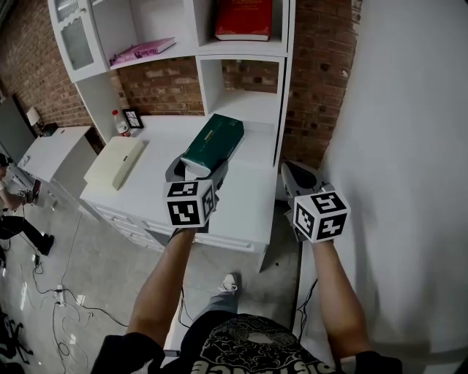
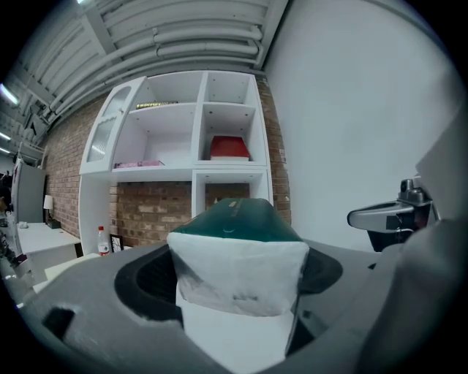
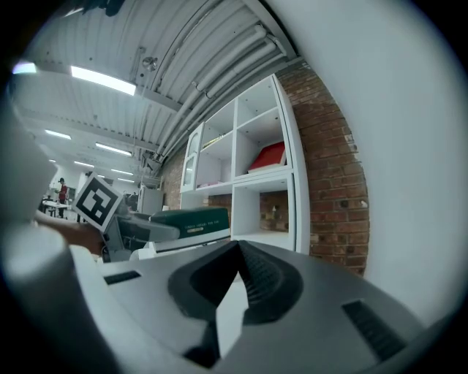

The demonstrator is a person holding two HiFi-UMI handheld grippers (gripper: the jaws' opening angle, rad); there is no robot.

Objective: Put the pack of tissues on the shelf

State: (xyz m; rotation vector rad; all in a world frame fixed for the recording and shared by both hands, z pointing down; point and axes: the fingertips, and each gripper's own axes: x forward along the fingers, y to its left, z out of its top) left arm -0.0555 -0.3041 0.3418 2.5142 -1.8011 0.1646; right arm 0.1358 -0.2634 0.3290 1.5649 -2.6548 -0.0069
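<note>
Head view
- Left gripper [image 1: 196, 172]: clenched on the near, white end of the pack of tissues [image 1: 214, 142].
- Pack of tissues: dark green and carried in the air over the white desk [image 1: 241, 204]. Its far end points at the lower right compartment of the shelf [image 1: 281, 73], and it rests on nothing.
- Right gripper [image 1: 294, 177]: beside the desk's right edge, close to the white wall and apart from the pack.
- Shelf contents: a red book [image 1: 243, 18] lies in the upper right compartment and a pink book [image 1: 142, 51] on the left board.
- Desk contents: a cream box [image 1: 117, 161], a small bottle [image 1: 119, 123] and a picture frame [image 1: 133, 117], all left of the pack.

Left gripper view
- Jaws: pressed against both sides of the pack of tissues [image 2: 238, 252]. The white end faces the camera and the green body runs on toward the shelf [image 2: 196, 139].
- Background: the red book [image 2: 229, 147] sits one compartment above the pack's far end, and the bottle [image 2: 103, 239] stands low on the left.
- Right gripper [image 2: 395, 215]: seen from the side at the right edge.

Right gripper view
- Right gripper [image 3: 235, 252]: its tips meet and nothing is between them.
- Left gripper [image 3: 128, 226]: at the left, with the green pack [image 3: 186, 219] sticking out of it toward the shelf [image 3: 248, 172].
- Pack position: level with the lower right compartment and still outside it.
</note>
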